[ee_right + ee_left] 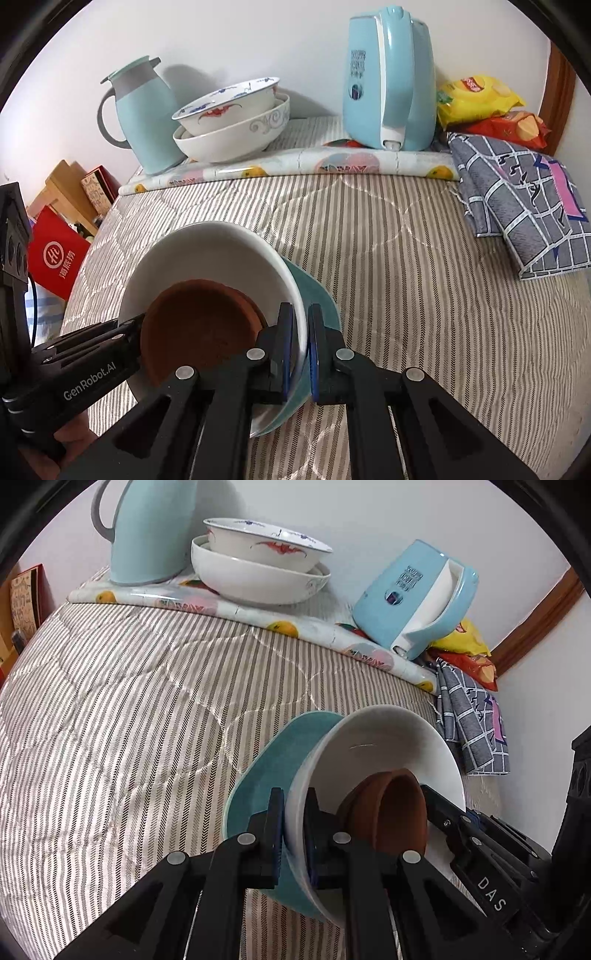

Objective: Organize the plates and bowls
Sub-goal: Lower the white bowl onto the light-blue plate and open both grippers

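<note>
Above the striped cloth (110, 720), both tongs (293, 834) (300, 350) grip a white bowl (384, 738) nested in teal, brown dish (199, 325) inside.

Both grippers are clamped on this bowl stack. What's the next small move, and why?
Probably carry it toward the nested bowls at the back. Left gripper and right gripper pinch opposite rims of the white bowl, with brown dishes inside, tilted above the cloth.

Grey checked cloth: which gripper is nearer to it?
Right. The right gripper clamps the white bowl's rim on the cloth's side; the left gripper clamps the opposite rim, farther away.
</note>
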### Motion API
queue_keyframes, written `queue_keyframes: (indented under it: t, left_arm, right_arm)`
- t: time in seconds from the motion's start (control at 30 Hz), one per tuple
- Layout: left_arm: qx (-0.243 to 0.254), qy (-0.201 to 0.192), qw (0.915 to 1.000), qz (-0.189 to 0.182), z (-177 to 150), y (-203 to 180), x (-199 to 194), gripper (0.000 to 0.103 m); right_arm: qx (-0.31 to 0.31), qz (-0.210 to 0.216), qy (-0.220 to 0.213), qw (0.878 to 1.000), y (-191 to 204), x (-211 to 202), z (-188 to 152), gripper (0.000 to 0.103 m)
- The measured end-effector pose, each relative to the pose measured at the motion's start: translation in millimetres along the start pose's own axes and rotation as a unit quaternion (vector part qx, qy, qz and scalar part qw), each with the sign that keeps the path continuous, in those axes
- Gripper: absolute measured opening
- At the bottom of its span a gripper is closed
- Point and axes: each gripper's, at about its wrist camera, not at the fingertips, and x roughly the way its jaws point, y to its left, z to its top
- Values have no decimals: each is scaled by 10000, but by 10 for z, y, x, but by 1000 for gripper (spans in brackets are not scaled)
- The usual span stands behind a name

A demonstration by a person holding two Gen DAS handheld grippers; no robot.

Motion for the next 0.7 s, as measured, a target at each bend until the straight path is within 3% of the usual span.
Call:
queue_keyframes:
  t: [0.53,0.7]
  left_arm:
    - [-77,169,9998,-78,22,101,185,12]
    - [-17,167,9998,-73,10,127,175,17]
  right_arm:
    - [17,77,299,9995,-33,246,-15,8]
    - [1,101,323,9994,-45,259,-15,9]
